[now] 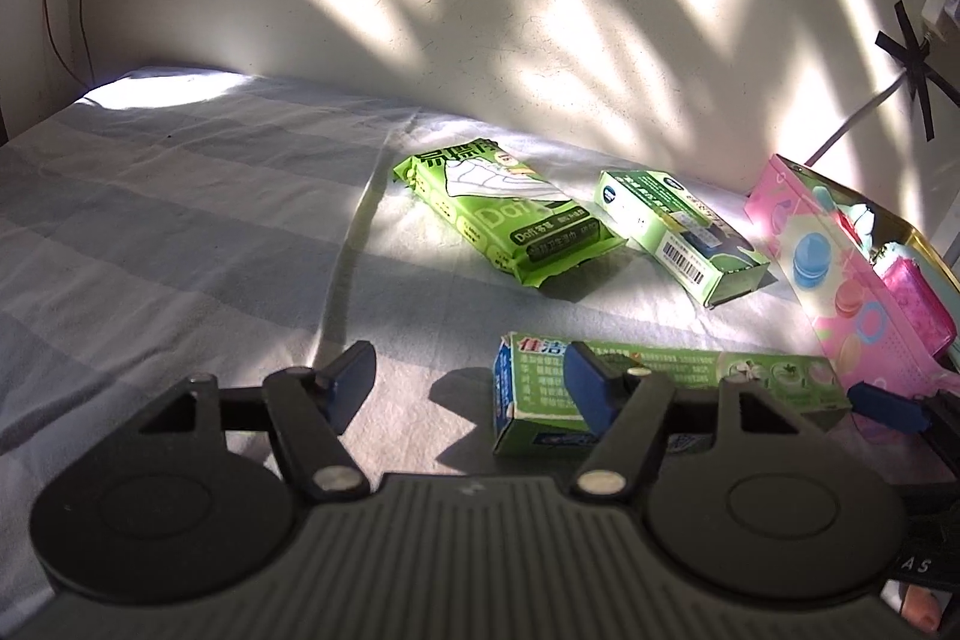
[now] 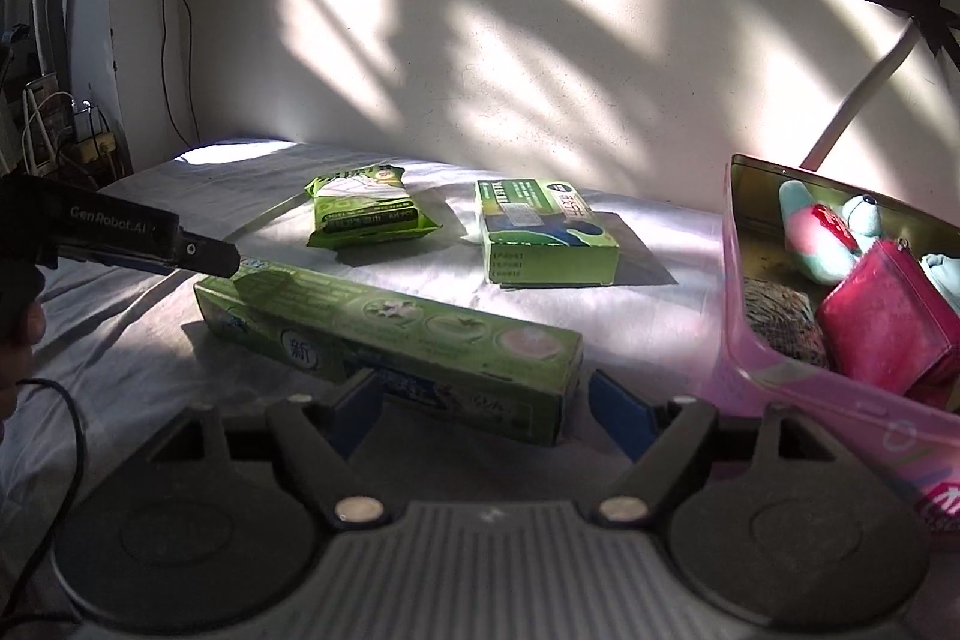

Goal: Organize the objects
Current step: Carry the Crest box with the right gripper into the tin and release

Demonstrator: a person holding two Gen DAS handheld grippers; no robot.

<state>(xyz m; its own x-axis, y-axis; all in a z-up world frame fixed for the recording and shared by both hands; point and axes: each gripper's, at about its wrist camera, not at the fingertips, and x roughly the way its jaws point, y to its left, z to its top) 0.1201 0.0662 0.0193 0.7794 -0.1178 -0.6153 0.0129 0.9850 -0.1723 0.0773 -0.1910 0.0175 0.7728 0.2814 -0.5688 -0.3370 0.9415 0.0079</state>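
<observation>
A long green toothpaste box [image 1: 690, 370] [image 2: 420, 334] lies flat on the light bedsheet [image 1: 180, 220]. My left gripper [image 1: 471, 385] is open at the box's left end; its right pad overlaps the box and its left pad stands clear of it. In the right wrist view that left gripper [image 2: 204, 253] shows as a black body at the box's far end. My right gripper [image 2: 492, 415] is open around the box's near right end, pads apart from it. A green wipes pack [image 1: 510, 214] [image 2: 366, 208] and a small green carton [image 1: 678, 232] [image 2: 546, 232] lie farther back.
A pink box [image 1: 840, 292] [image 2: 780, 400] stands at the right, holding plush toys and a red pouch [image 2: 888, 316]. A sunlit wall runs close behind the bed. Cables and plugs [image 2: 60, 130] sit at the far left. A cord trails by a hand at the left edge.
</observation>
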